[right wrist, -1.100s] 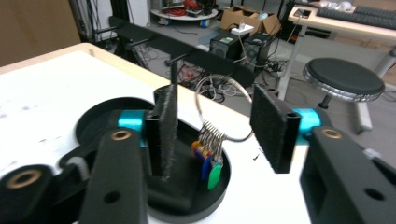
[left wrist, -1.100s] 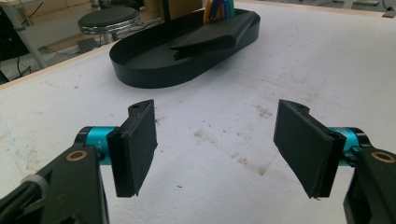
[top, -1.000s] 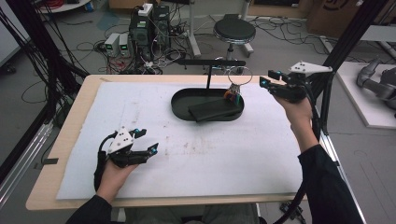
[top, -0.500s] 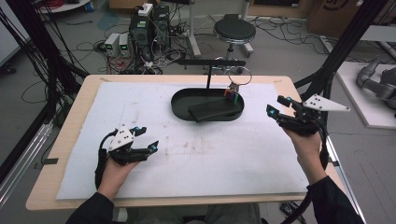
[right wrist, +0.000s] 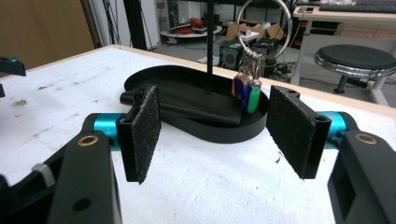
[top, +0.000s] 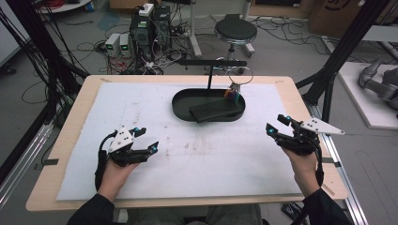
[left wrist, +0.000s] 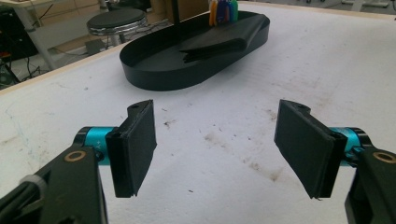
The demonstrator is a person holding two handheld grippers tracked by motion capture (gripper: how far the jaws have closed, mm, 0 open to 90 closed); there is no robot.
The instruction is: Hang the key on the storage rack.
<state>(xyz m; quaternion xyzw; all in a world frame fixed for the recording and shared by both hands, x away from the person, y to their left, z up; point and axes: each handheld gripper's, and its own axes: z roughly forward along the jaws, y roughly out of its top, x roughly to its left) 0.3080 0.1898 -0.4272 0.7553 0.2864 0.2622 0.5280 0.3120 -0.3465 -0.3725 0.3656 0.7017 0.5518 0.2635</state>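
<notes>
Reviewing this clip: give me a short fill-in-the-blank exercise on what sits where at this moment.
1. The key ring with coloured tags hangs from the black stand that rises out of the oval ____.
2. A flat black pouch lies ____ the black tray.
3. The jaws of the right gripper stand ____, with nothing between them.
4. The left gripper rests over the ____ mat.

Missing words: tray; inside; open; white

Both tongs open, flanking black tray (top: 180, 101).
</notes>
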